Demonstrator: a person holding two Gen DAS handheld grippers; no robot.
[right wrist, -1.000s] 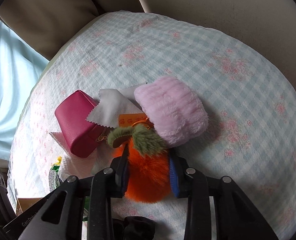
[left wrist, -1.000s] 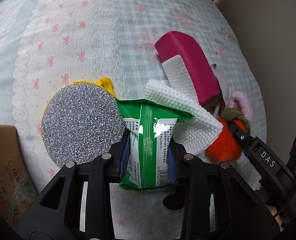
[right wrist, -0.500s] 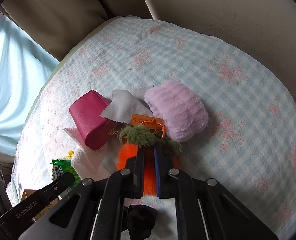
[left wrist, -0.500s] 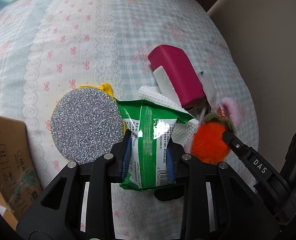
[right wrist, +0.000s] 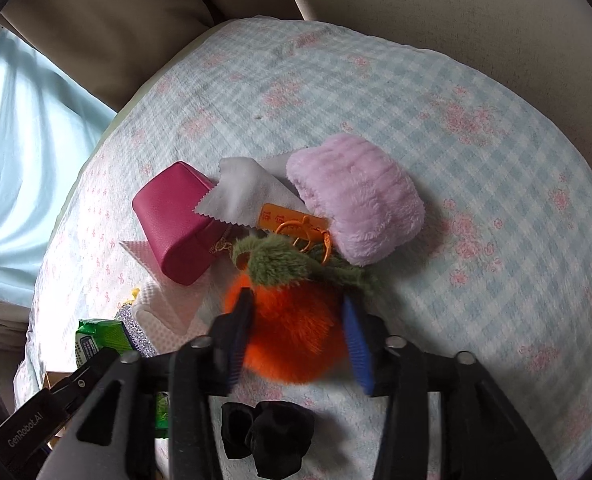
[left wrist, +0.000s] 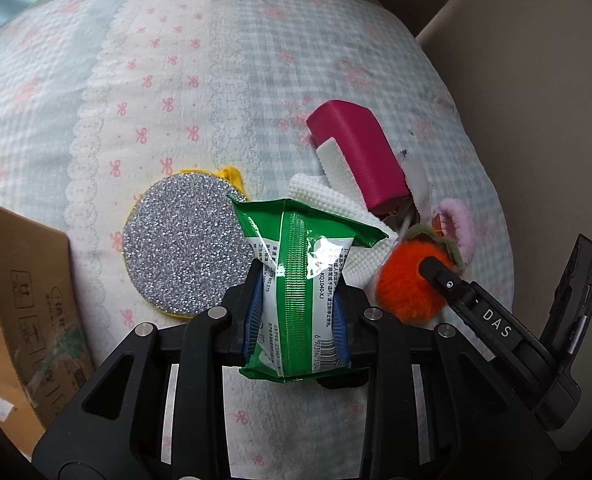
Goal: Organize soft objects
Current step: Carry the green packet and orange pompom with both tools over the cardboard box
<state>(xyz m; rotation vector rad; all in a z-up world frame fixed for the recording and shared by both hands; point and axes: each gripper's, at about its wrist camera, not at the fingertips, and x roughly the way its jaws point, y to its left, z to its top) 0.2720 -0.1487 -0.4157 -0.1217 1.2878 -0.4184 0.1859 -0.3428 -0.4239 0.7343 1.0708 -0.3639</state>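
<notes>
Left wrist view: the left gripper (left wrist: 298, 304) is clenching a crinkly green plastic wipes packet (left wrist: 302, 288) at its waist, low centre; light, slippery film, so mid-body seems the best hold. A round silver glitter pad (left wrist: 183, 244) is lying just left.

Right wrist view: the right gripper (right wrist: 296, 336) jaws are standing spread around a fluffy orange plush keychain (right wrist: 291, 332), squashy. A magenta leather pouch (right wrist: 175, 220) and lilac furry band (right wrist: 356, 196) are crowding above.

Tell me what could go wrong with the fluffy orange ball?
The right gripper straddles the fluffy orange pompom with its jaws open. Lifting it might drag the fuzzy lilac band, since the pompom's gold clasp lies right beside it. The left gripper pinches the green plastic packet mid-body; it could slip.
</notes>
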